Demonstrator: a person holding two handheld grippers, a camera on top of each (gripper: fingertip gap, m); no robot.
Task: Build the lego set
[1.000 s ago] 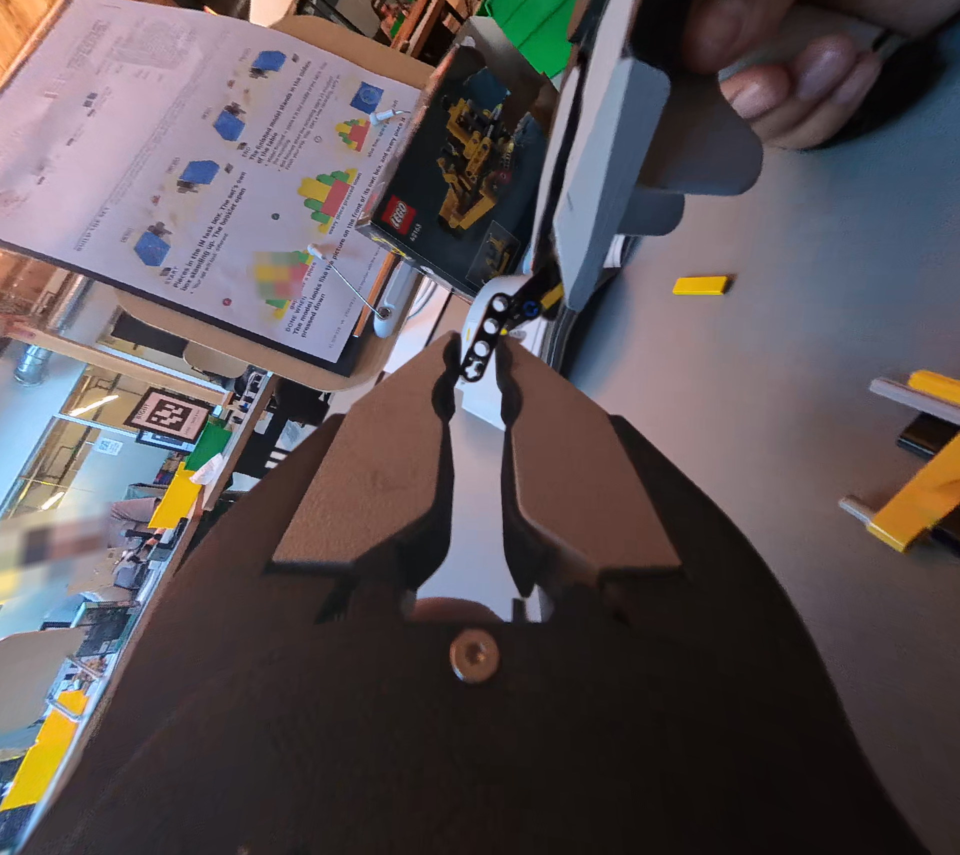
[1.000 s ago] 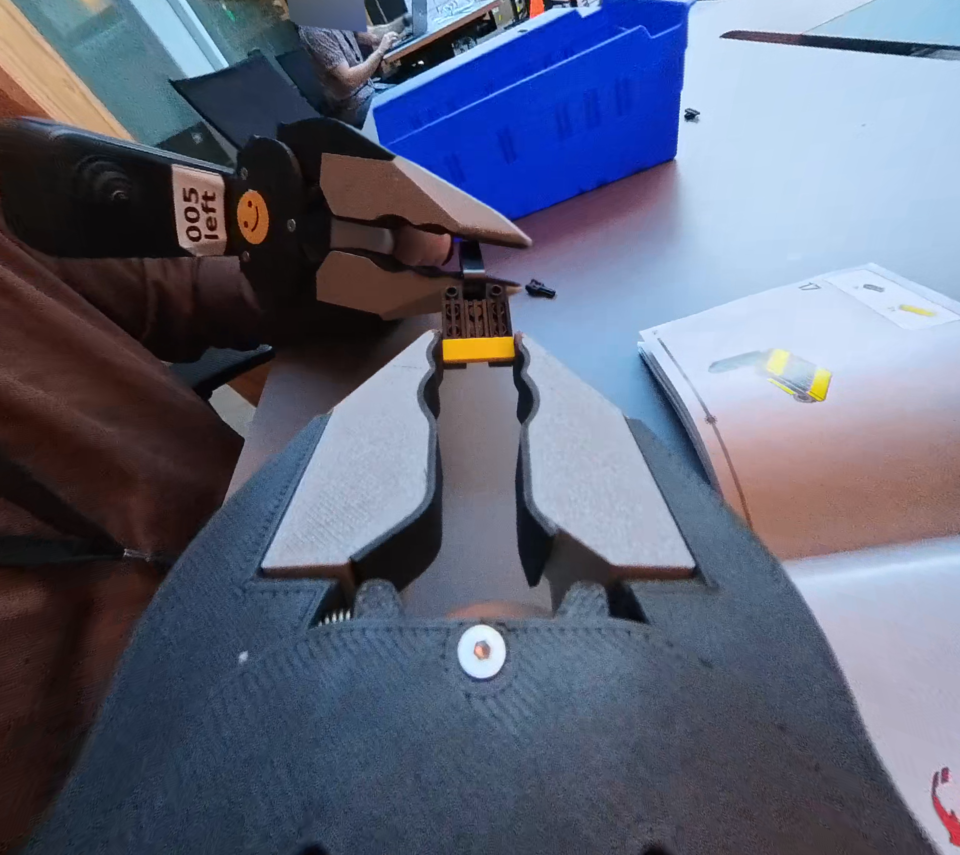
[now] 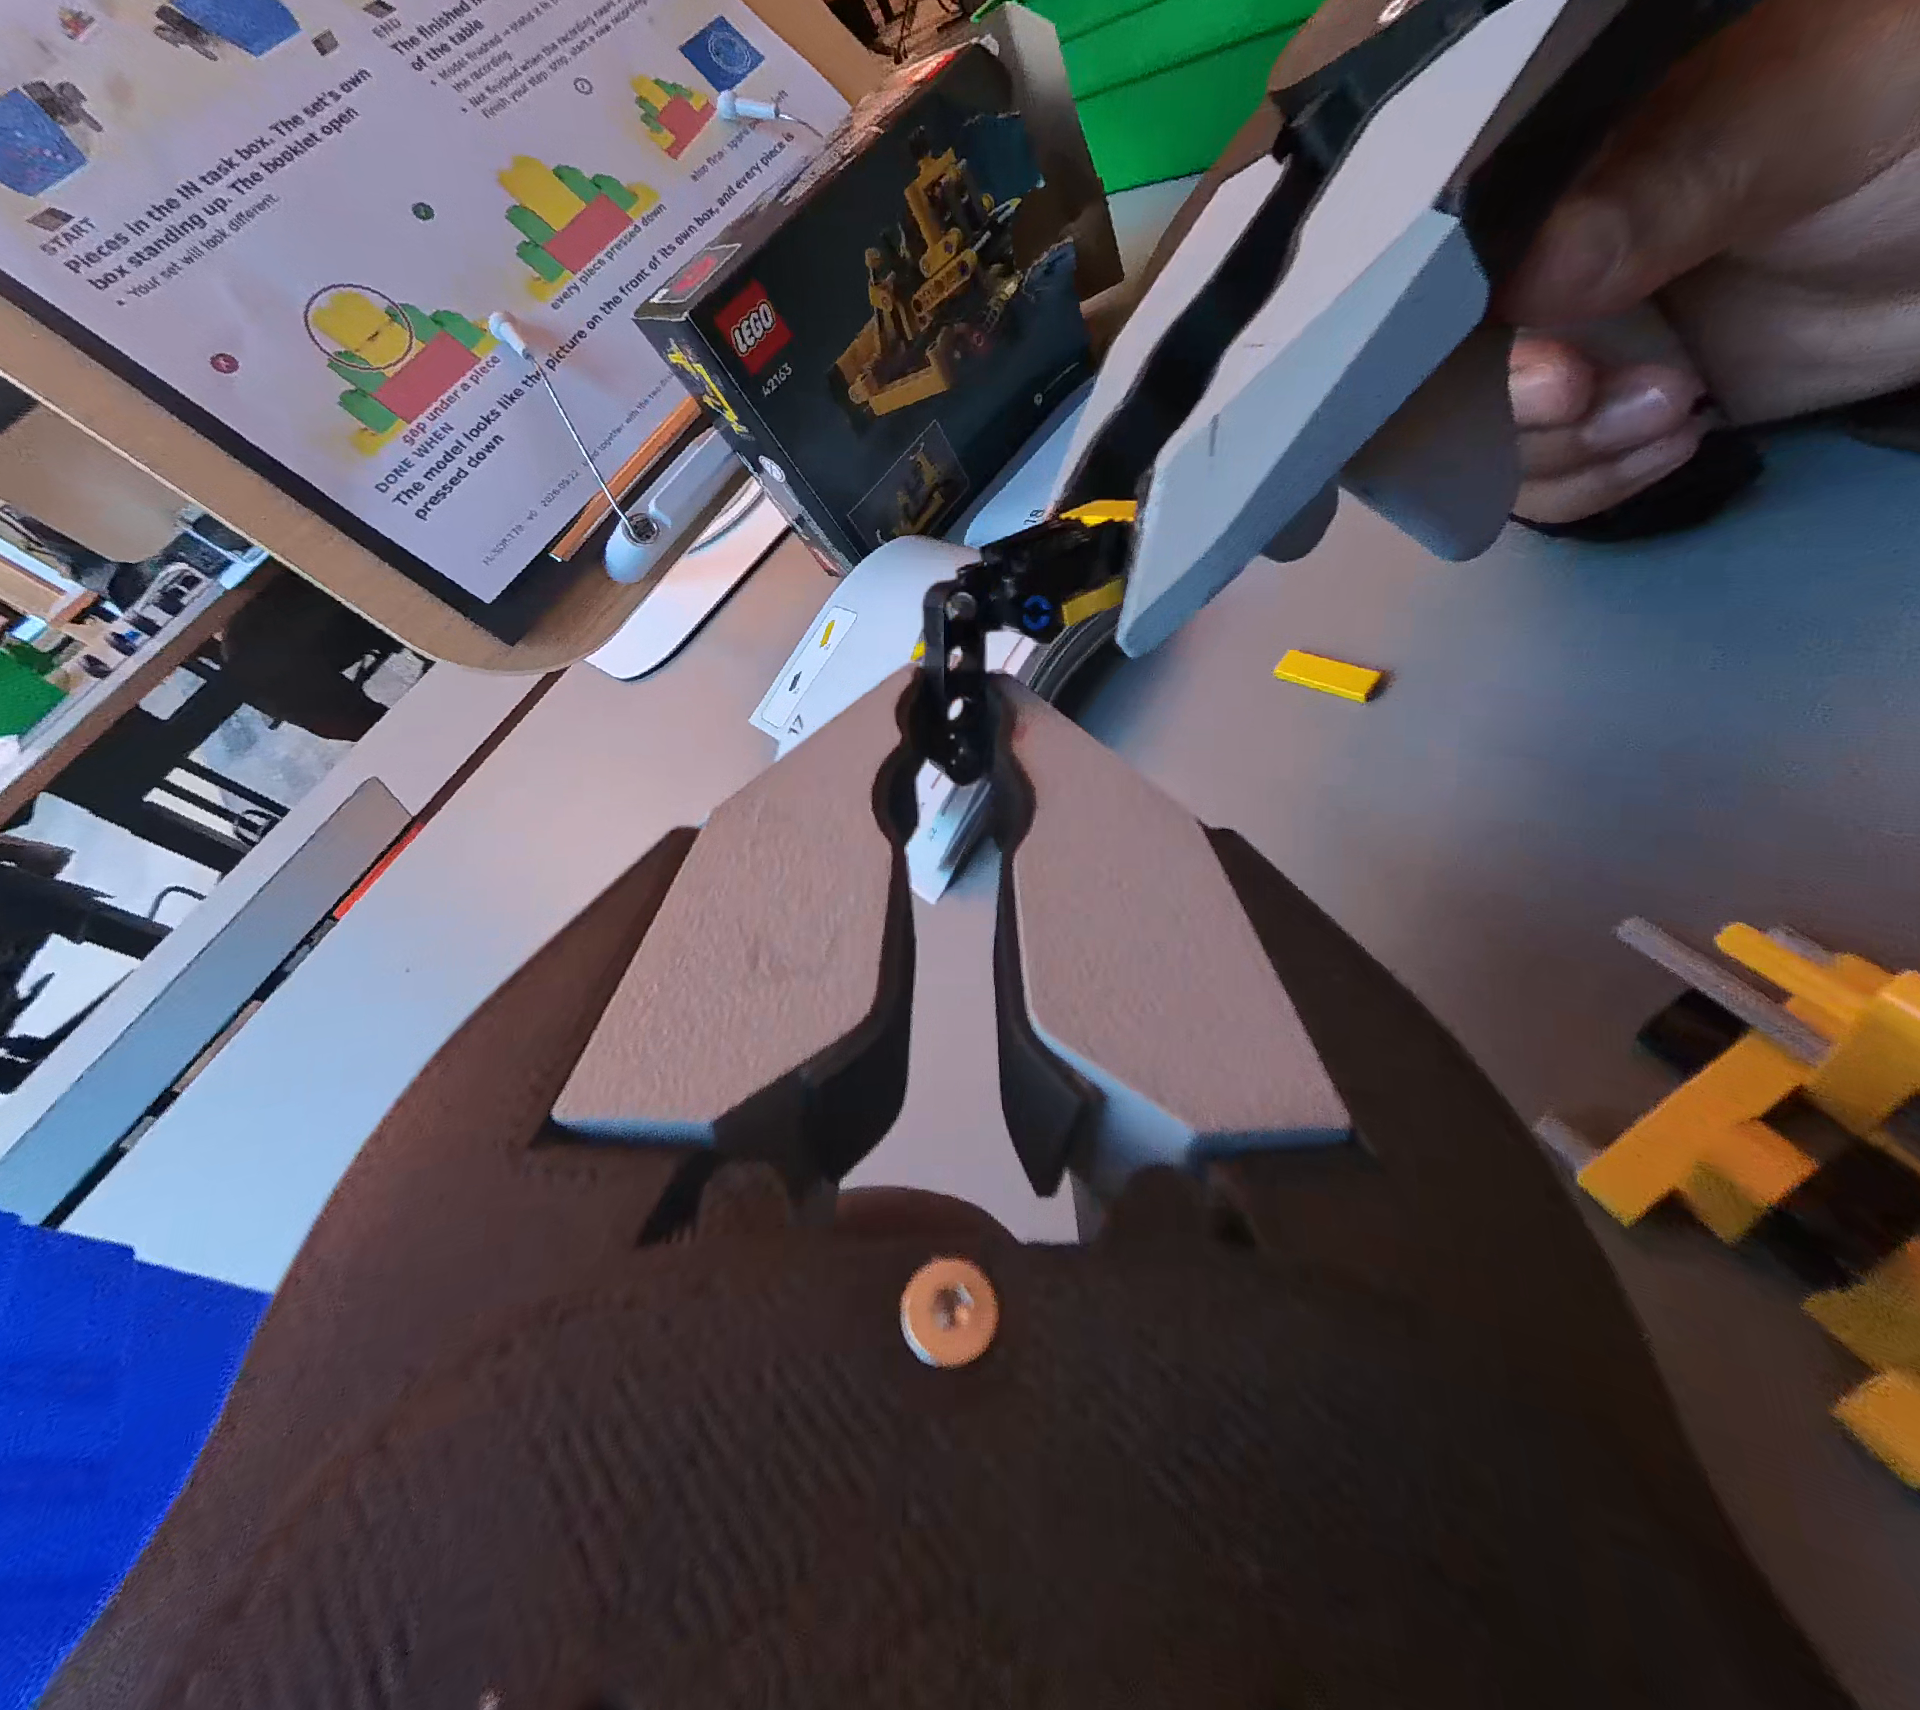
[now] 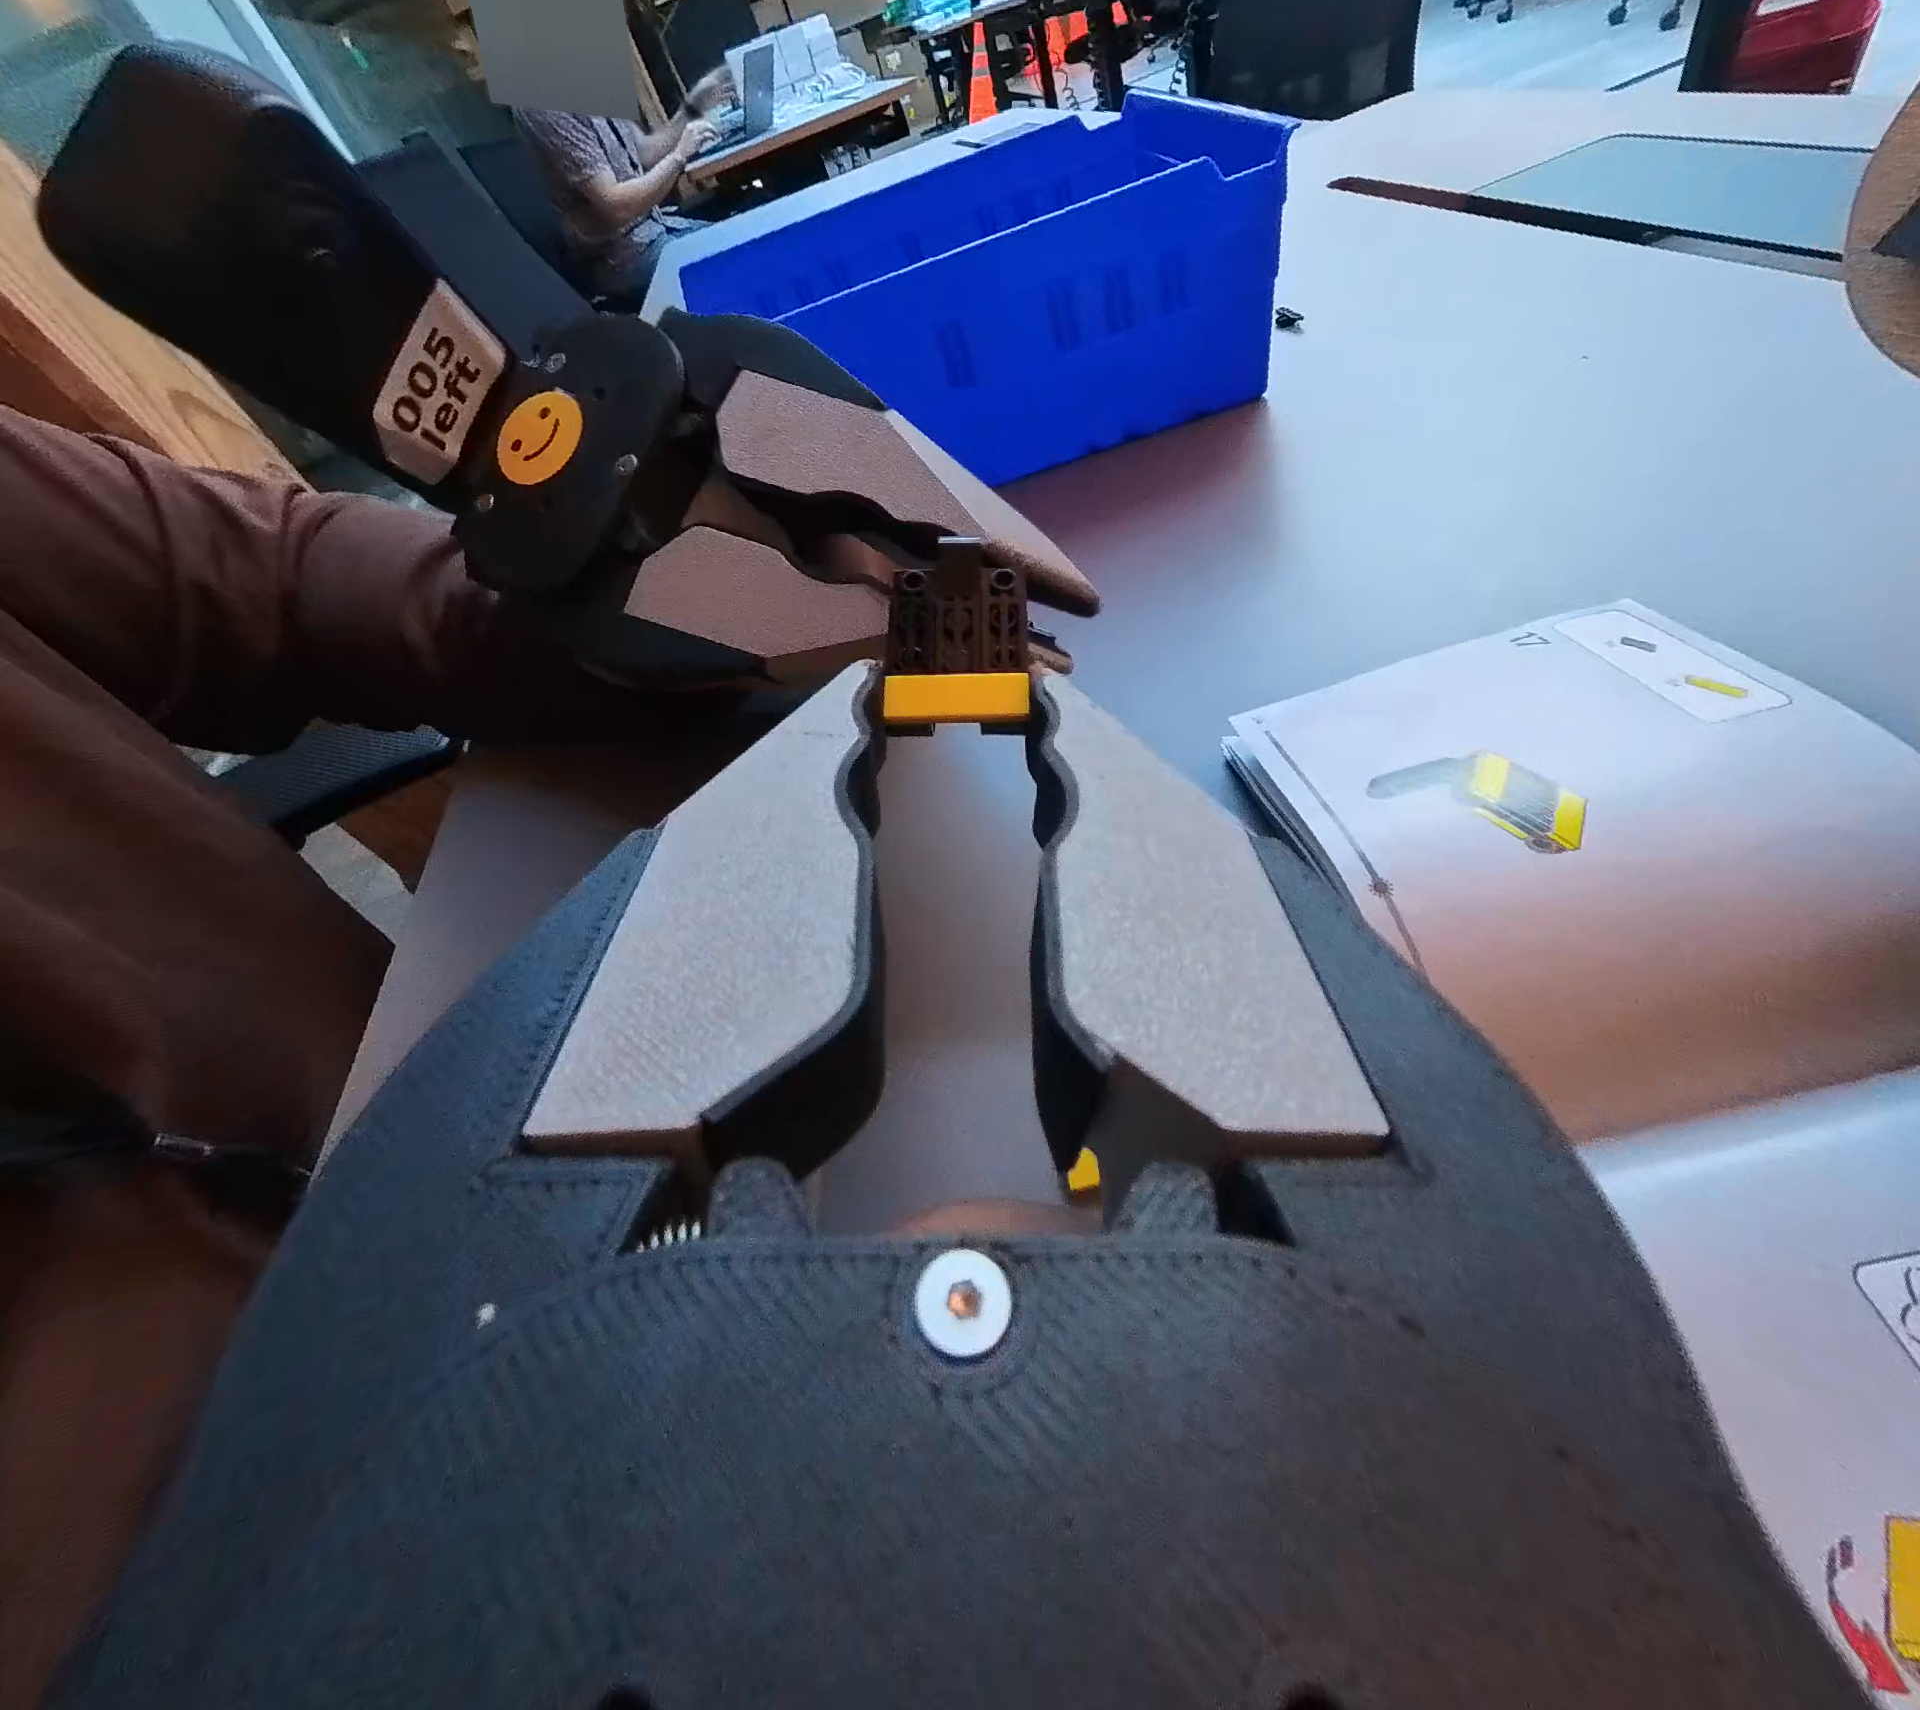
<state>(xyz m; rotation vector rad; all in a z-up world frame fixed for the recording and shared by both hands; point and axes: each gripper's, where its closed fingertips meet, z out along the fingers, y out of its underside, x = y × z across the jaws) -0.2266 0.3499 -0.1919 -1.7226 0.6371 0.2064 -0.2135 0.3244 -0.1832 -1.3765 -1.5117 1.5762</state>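
Note:
In the left wrist view my left gripper is shut on a thin black beam with holes, pinched at its lower end. The beam's top end meets a small black and yellow assembly, which the right gripper's grey fingers hold from the upper right, with a hand behind them. In the right wrist view my right gripper is shut on that assembly, gripping its yellow plate. The left gripper comes in from the left, its tips right behind the assembly. The joint itself is hidden.
A blue bin stands behind the grippers and an open instruction booklet lies to the right. The set's box, a green bin and a poster sheet stand at the back. A yellow tile and yellow parts lie on the table. Both grippers' tips are close together, under 4 cm apart. Left tips and right tips are each some 10 cm from the yellow tile.
The left gripper has tilted, its handle now higher in the right wrist view. Both grippers keep their pieces, and the beam stays against the assembly.

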